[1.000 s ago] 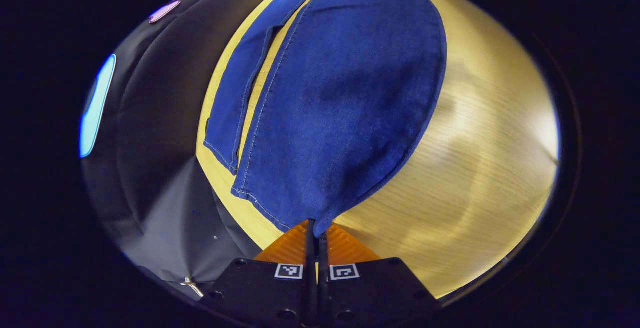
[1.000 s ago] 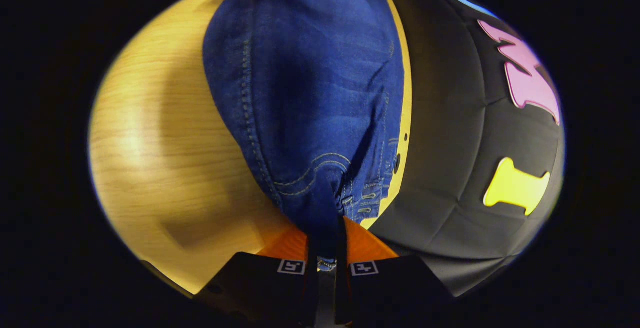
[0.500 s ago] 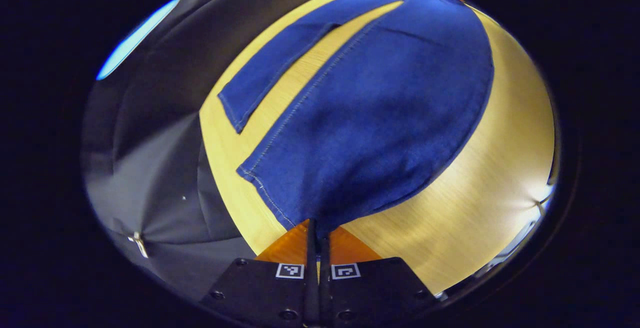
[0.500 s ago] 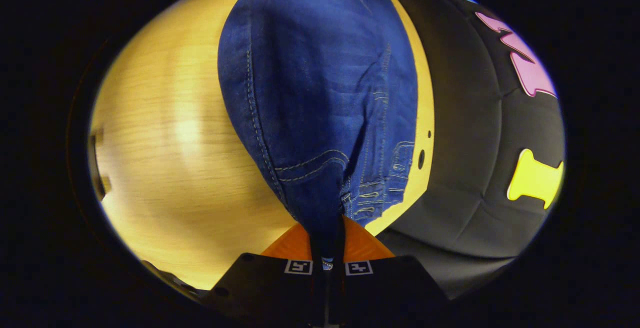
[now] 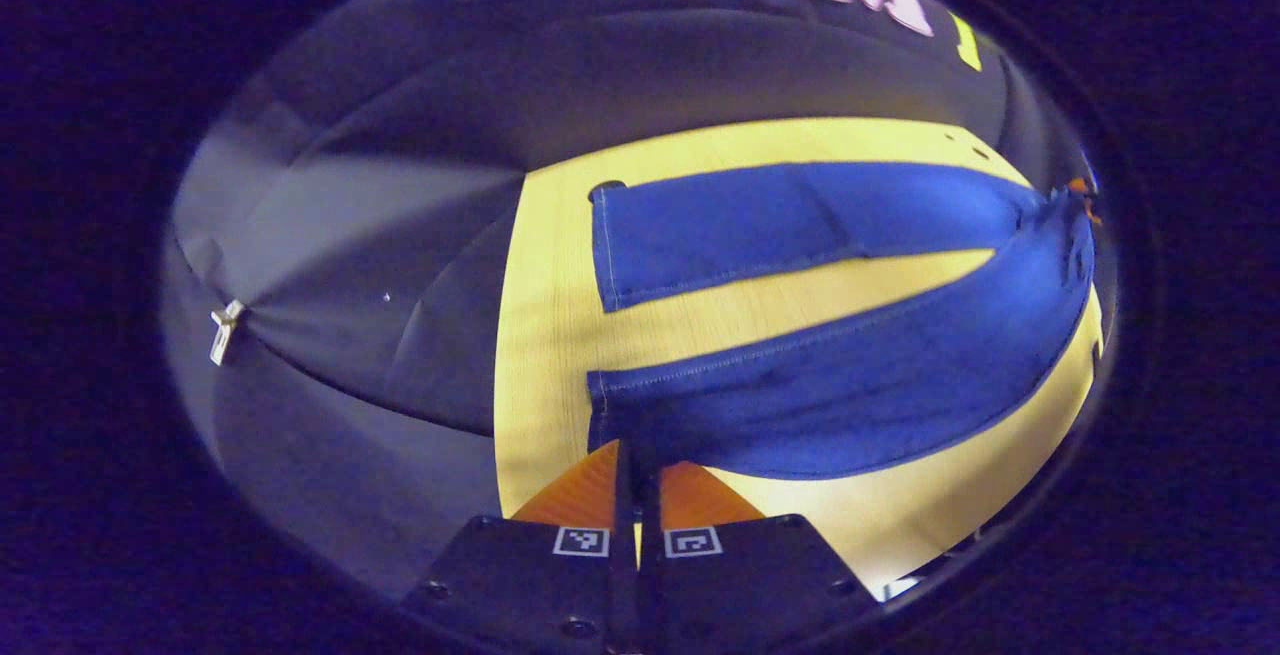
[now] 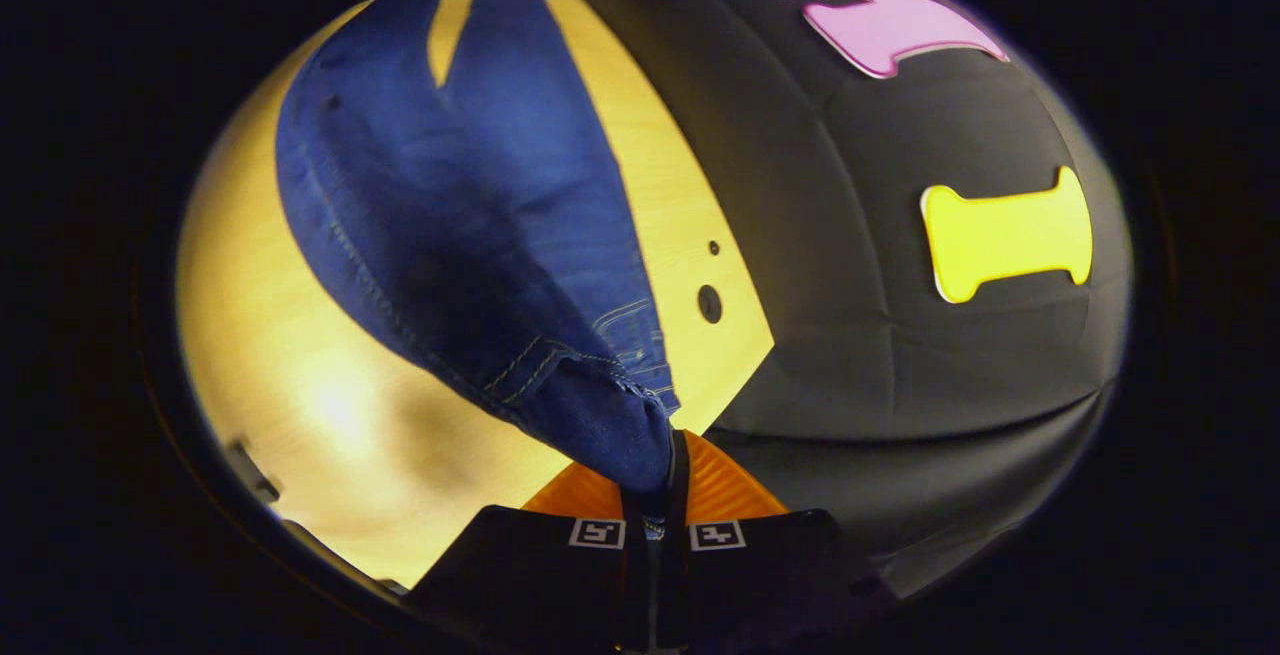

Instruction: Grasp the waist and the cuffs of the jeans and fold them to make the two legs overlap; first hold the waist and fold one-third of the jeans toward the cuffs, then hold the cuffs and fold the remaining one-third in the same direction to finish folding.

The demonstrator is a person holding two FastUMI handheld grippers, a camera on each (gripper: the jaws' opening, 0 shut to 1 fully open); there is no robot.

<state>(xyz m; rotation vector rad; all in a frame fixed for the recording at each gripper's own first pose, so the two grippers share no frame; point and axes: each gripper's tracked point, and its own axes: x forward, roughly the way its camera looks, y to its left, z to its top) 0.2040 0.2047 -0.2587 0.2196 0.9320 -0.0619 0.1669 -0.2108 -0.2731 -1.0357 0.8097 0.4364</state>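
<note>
My left gripper [image 5: 633, 455] has its jaws clamped on a cuff of the jeans [image 5: 840, 395]; my right gripper [image 6: 660, 470] pinches the waist. Between them one leg hangs lifted, the other flat on the desk [image 5: 540, 315].

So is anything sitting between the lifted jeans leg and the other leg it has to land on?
Nothing visible. Between the lifted leg held in the left gripper and the flat leg lies only bare wooden table. The right gripper pinches the waist.
</note>
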